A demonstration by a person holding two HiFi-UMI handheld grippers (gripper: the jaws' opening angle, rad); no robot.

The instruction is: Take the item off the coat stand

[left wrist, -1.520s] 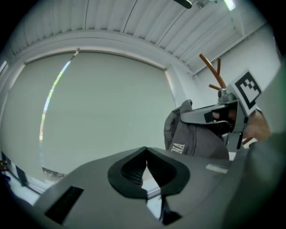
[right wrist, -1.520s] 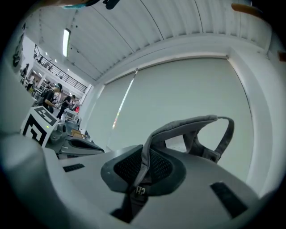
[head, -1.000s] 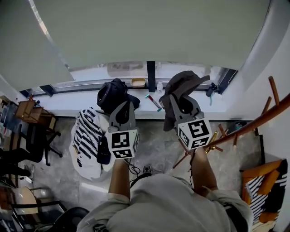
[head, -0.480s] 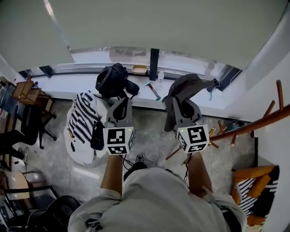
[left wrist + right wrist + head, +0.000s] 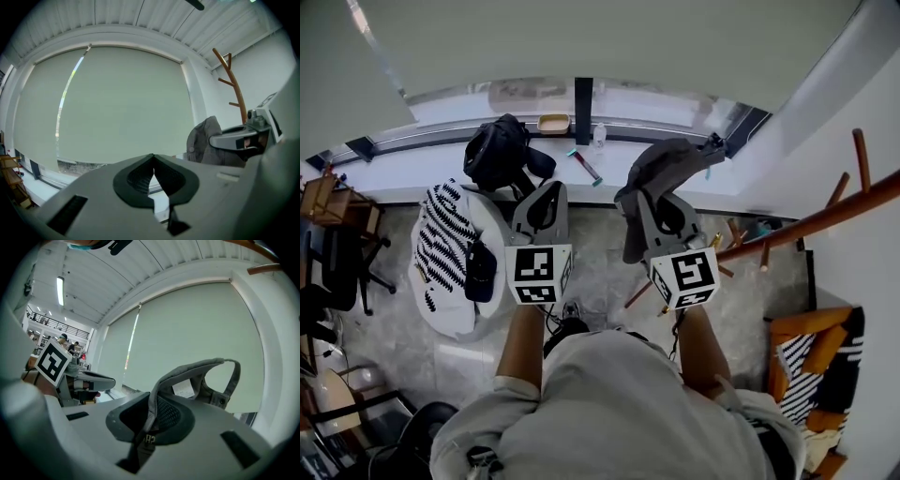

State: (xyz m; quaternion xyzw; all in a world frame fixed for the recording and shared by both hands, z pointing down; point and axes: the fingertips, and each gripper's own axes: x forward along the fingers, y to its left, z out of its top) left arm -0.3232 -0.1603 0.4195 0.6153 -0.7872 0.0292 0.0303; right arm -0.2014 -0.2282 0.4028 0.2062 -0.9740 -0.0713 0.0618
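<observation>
Grey cloth cap (image 5: 201,376) is off the coat stand (image 5: 830,217) and held in the right tool (image 5: 659,208). The stand's brown wooden pole and pegs lie well apart, to the right in the head view.

Right gripper view: jaws closed on a fold of the cap's lower edge, with a small tag just at the pinch. The crown and the back strap with its buckle rise above the jaws, and a white label shows inside.

Left tool (image 5: 153,159): jaws together, nothing between them. It is held level beside the right one and does not touch the cap.

Handling, judged:
- Light and soft, with no stiffness in the crown; it slumps over the jaws in the head view.
- Not fragile, not slippery. Woven cloth should bite well on the textured pads.
- A thin single layer could creep out if swung, so the doubled hem or sweatband seam is the better hold, as taken now.
- The brim should be the stiffest part; I cannot tell where it sits.
- The strap loop could snag a peg if carried near the stand.

Removal looks done; the cap is not yet set down anywhere.
</observation>
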